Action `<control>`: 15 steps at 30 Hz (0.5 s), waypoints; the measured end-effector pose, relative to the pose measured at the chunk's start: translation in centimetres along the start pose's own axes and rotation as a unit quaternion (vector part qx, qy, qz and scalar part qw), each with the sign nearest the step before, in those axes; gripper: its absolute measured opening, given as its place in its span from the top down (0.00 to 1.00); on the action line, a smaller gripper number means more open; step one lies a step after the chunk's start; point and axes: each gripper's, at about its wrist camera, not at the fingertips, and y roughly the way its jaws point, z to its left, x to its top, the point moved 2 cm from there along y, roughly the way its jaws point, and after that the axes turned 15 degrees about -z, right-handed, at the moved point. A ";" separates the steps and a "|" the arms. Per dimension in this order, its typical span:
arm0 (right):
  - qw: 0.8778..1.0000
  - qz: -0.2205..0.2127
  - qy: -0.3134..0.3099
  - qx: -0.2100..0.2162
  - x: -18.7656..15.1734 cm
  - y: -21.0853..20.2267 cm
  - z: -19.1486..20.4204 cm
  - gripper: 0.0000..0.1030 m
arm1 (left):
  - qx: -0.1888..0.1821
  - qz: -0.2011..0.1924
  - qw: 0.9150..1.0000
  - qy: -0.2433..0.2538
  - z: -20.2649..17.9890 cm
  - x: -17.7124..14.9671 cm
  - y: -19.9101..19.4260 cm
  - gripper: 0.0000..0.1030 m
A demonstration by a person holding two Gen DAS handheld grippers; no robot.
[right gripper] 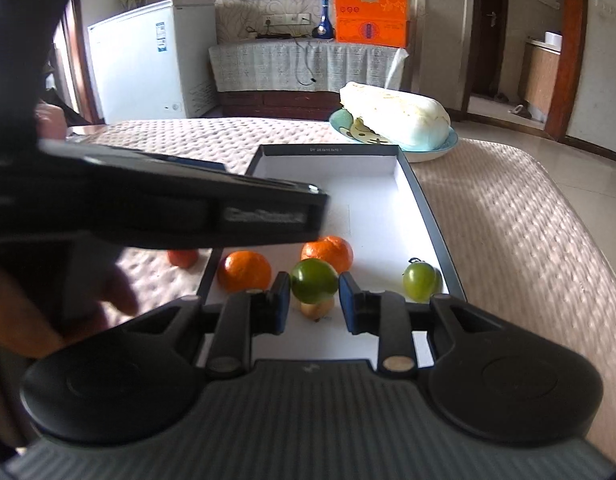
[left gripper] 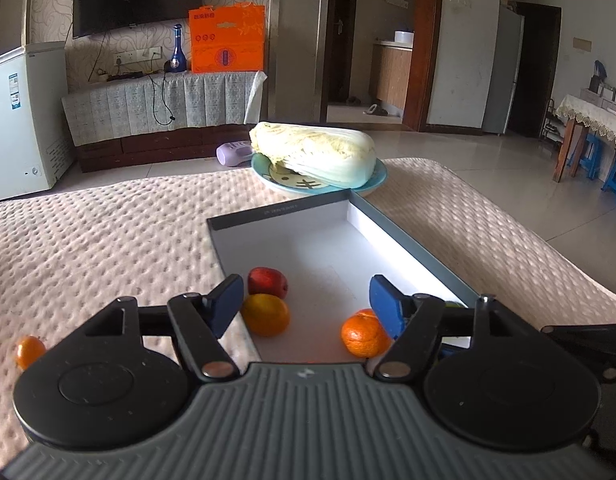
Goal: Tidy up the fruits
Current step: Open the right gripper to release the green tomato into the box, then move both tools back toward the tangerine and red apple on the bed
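Fruit sits between the right gripper (right gripper: pixel 314 300) fingers: a green fruit (right gripper: pixel 312 285), flanked closely; contact is unclear. Left gripper (left gripper: pixel 305 304) spreads wide, empty, above the box (left gripper: pixel 408 236). One orange (left gripper: pixel 29 351) lies outside, left of the left fingers. Boxed: three oranges, two greens, one red.

Counting three: an orange (right gripper: pixel 243 276), a second orange (right gripper: pixel 328 252), and a third orange (right gripper: pixel 182 257) sitting out toward the left edge of the tabletop (right gripper: pixel 508 220). Tallying one green fruit (right gripper: pixel 314 284) plus a second green fruit (right gripper: pixel 420 280), making two. Noting one red fruit (left gripper: pixel 267 282), one yellowish fruit (right gripper: pixel 318 309), one box (right gripper: pixel 412 184), and, toward the far edge, one plate (right gripper: pixel 448 146) carrying one cabbage (right gripper: pixel 400 120).
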 end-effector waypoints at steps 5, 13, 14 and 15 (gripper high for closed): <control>1.000 -0.004 -0.001 -0.009 0.0 0.6 0.8 0.55 | 0.007 -0.006 1.000 -0.003 1.9 0.4 -1.3 0.28; 0.999 -0.031 -0.003 -0.019 0.6 0.4 1.8 0.55 | 0.021 -0.014 1.000 -0.003 4.3 0.8 -3.1 0.28; 0.999 -0.035 -0.002 -0.017 0.7 0.4 2.0 0.55 | 0.023 -0.014 1.000 -0.003 4.6 0.9 -3.2 0.28; 0.999 -0.039 -0.001 -0.015 0.9 0.4 2.2 0.55 | 0.025 -0.015 1.000 -0.004 4.9 0.9 -3.4 0.28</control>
